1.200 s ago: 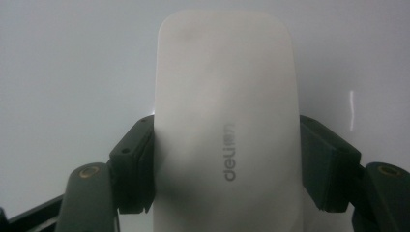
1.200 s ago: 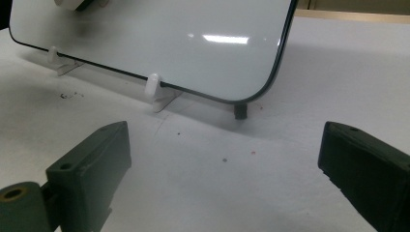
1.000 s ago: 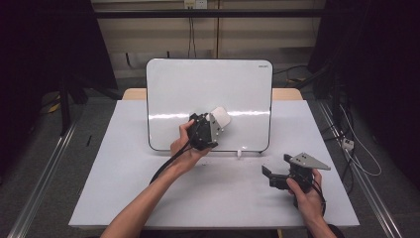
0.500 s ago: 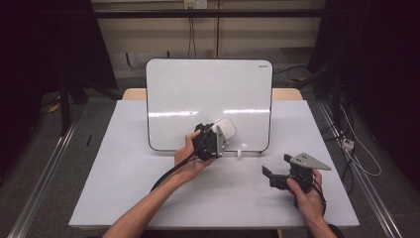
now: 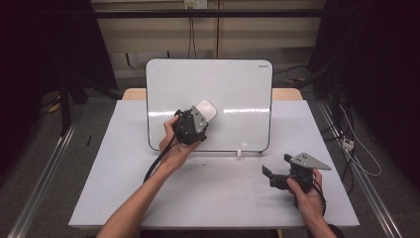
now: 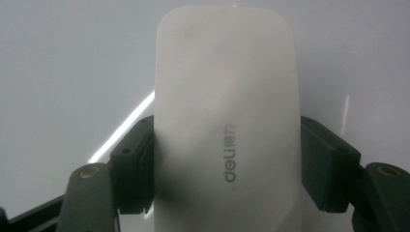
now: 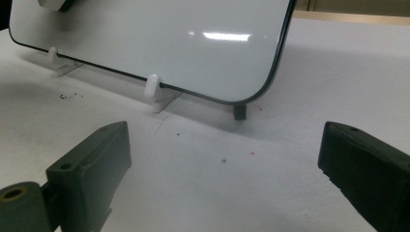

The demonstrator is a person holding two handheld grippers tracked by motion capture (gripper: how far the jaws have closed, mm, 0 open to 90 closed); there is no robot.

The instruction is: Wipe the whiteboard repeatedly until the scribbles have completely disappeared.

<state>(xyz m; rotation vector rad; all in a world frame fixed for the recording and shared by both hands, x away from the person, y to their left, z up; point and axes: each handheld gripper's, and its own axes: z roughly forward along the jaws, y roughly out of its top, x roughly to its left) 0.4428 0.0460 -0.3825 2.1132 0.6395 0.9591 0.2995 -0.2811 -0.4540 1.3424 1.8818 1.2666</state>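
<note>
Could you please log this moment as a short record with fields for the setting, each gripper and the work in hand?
setting: white rectangular table with an upright white whiteboard with a black rim on small feet
left gripper: shut on a white rounded plastic eraser marked "deli", held against the whiteboard's face
right gripper: open, nothing between its jaws, low over the table at the right
work in hand: wiping the whiteboard with the eraser
board surface: looks clean, with glare streaks
</note>
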